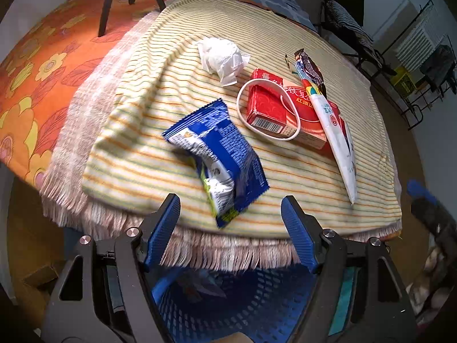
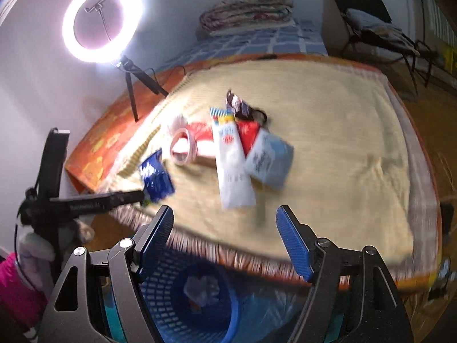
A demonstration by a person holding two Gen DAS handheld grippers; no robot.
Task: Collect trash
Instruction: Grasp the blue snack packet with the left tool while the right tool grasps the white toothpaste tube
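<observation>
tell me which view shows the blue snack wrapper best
The left wrist view. There the blue snack wrapper lies crumpled on the striped blanket just ahead of the open left gripper, fairly sharp and whole. The right wrist view is motion-blurred and shows it small at the blanket's left edge, partly behind the other gripper's black arm.

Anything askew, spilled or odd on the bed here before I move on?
The blue wrapper is crumpled and torn open near the blanket's fringed edge. A white ring lies loosely around one end of the red box. Otherwise just scattered trash; nothing looks spilled.
</observation>
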